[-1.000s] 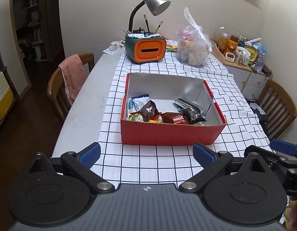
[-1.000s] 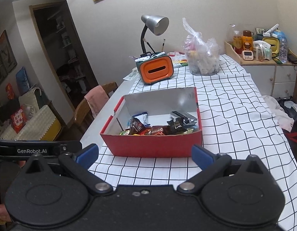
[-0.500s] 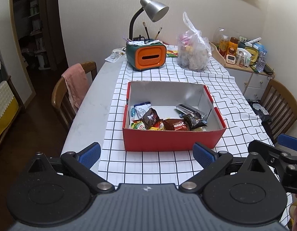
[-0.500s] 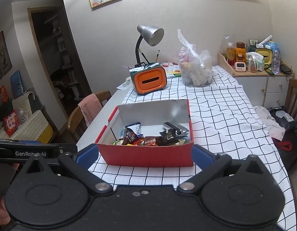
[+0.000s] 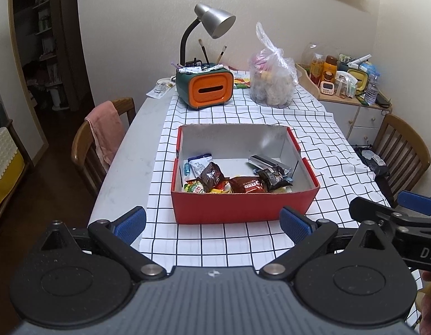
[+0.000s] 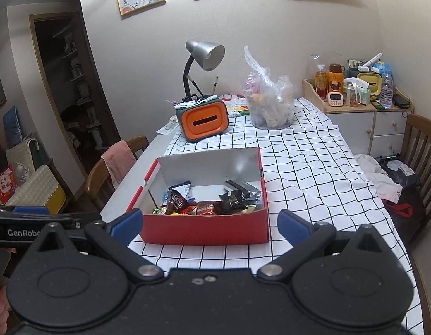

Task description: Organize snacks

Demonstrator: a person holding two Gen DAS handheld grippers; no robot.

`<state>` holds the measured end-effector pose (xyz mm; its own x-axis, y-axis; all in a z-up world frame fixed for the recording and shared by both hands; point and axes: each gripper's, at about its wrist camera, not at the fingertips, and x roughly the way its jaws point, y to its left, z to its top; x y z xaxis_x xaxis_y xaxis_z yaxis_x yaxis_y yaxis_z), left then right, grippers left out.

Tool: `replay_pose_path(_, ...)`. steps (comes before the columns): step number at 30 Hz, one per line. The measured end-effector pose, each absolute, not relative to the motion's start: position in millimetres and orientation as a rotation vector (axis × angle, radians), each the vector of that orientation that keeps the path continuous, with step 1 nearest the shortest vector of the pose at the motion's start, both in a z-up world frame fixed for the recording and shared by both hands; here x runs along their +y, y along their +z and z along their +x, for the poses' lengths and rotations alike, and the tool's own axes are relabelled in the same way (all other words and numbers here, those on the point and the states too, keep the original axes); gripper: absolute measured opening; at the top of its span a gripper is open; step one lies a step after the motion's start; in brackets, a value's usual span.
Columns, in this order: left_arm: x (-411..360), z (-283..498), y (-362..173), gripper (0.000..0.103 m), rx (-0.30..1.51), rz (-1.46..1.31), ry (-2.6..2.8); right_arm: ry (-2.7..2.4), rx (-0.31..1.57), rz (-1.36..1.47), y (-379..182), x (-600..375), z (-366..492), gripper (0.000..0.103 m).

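Note:
A red cardboard box (image 5: 243, 208) with a white inside stands on the checked tablecloth; it also shows in the right wrist view (image 6: 204, 230). Several snack packets (image 5: 235, 180) lie in its near half, among them brown chocolate bags (image 6: 177, 201) and a silver wrapper (image 5: 264, 162). My left gripper (image 5: 212, 223) is open and empty, held back from the box's near wall. My right gripper (image 6: 210, 224) is open and empty, also short of the box. The right gripper's side shows at the left view's right edge (image 5: 394, 217).
An orange and green pen holder (image 5: 205, 89) with a grey desk lamp (image 5: 215, 22) stands at the table's far end beside a tied clear plastic bag (image 5: 272, 83). Wooden chairs stand left (image 5: 103, 136) and right (image 5: 402, 150). A cluttered sideboard (image 6: 363, 111) lies at right.
Both grippers have drawn back and risen from the box, so it looks smaller and farther. Both stay open. The snacks have not moved.

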<state>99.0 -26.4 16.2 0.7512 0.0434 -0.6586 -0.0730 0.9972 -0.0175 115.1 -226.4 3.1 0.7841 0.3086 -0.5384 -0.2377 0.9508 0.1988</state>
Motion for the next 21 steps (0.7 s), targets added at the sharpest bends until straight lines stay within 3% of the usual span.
replay_pose_path(21, -39.0, 99.2, 13.5, 0.103, 0.752, -0.033, 0.056, 0.308, 0.634, 0.158, -2.3, -232.6, 117.6, 0.103)
